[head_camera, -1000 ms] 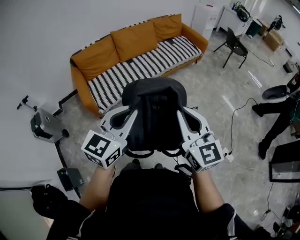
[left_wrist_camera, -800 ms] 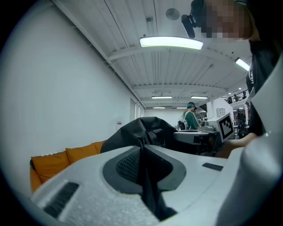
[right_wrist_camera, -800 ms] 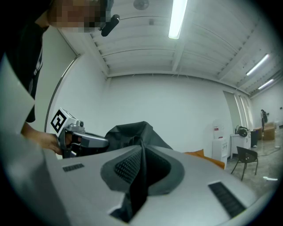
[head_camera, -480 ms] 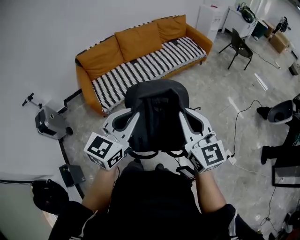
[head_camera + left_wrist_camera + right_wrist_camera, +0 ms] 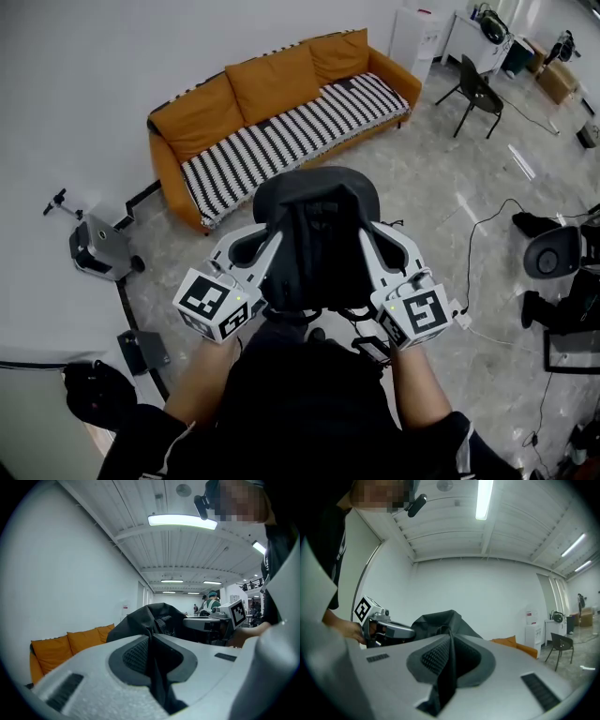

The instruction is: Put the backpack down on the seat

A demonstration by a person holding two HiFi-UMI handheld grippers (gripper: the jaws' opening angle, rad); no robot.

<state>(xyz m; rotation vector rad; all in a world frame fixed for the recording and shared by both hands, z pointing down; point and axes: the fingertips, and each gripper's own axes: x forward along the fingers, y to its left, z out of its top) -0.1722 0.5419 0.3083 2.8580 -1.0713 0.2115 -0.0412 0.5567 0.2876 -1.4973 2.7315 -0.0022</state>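
While both grippers carry it, the backpack (image 5: 314,234) hangs in the air in front of the sofa (image 5: 192,112), on the person's side of it and clear of the striped seat (image 5: 281,141). The backpack is black and upright, with its rounded top toward the sofa.

The left gripper (image 5: 265,246) grips the backpack's left side. In the left gripper view, its jaws are pressed together on a fold of black fabric (image 5: 157,677) that runs up into the bag's body (image 5: 147,618).

The right gripper (image 5: 367,246) grips the right side. In the right gripper view, its jaws are likewise pinched on a black fold (image 5: 445,677) below the bag's body (image 5: 440,620).

The sofa is orange, with back cushions, and stands against the white wall. A white cabinet (image 5: 412,37) stands just beside the sofa's right end, and a black chair (image 5: 473,89) is farther right of it. A grey machine (image 5: 98,248) sits on the floor (image 5: 441,187) left of the sofa.
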